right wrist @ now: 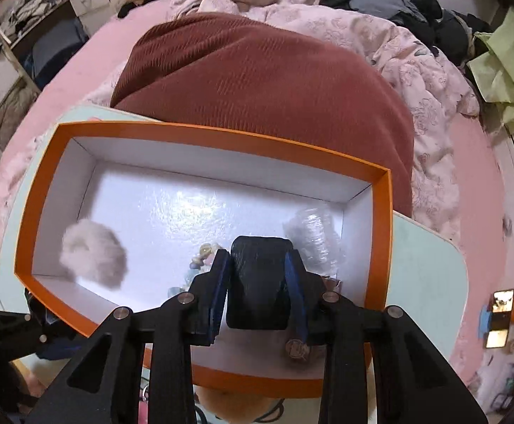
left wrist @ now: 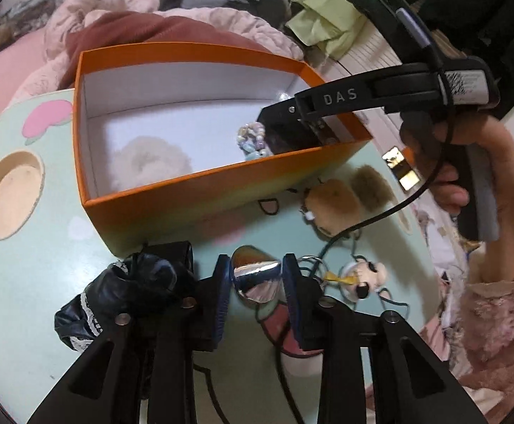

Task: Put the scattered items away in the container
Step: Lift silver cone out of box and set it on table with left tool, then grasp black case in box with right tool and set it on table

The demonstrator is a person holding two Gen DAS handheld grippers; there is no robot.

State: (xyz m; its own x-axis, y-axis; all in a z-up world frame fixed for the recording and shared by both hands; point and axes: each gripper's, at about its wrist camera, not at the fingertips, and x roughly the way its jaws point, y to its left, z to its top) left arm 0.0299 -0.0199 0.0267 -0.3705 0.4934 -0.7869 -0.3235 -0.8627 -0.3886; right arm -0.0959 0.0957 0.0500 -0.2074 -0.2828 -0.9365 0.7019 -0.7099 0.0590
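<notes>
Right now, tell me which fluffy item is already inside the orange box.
The pale pinkish-white pom-pom, lying on the orange box's white floor near its left end. The two brown fluffy pieces lie outside on the table, beside the box.

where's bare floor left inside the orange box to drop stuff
Orange box: the white floor is bare across the middle and along the far wall, between the fluffy pom-pom and the clear plastic wrap. The near right corner is crowded: bead bracelet, wrap, and the right tool with its black item.
</notes>
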